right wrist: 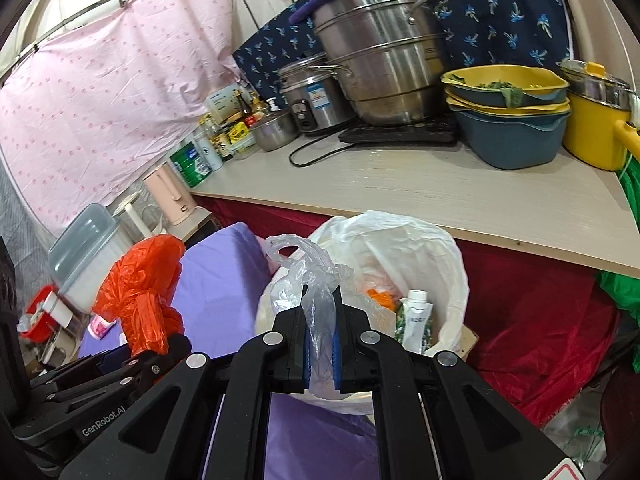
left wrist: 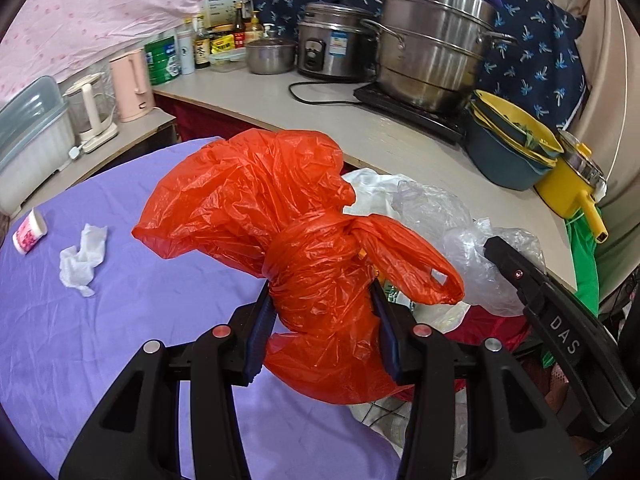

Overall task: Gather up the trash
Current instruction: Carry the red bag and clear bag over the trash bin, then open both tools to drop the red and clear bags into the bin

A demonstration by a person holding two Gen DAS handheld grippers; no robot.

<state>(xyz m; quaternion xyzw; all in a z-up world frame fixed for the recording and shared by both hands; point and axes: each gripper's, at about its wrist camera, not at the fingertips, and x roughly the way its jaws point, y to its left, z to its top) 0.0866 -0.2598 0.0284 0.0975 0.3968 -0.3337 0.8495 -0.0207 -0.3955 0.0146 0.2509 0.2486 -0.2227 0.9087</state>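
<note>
A cup (left wrist: 29,234) and a tissue (left wrist: 83,259) lie on the purple cloth (left wrist: 120,320), not picked up yet. The left gripper (left wrist: 322,312) squeezes the red bag (left wrist: 280,208). The right gripper (right wrist: 320,354) pinches a clear bag (right wrist: 316,280) over the bin (right wrist: 444,248), likely to drop it in.

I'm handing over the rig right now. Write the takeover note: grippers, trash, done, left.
Left gripper: shut on the knotted orange plastic bag, held above the purple tablecloth.
Right gripper: shut on a clear plastic bag, held over the white-lined trash bin.
Done: both bags picked up; the bin already holds a white tube and other scraps.
Left: drop both bags in the bin, then collect the crumpled white tissue and the small pink-patterned cup lying on the cloth.
</note>
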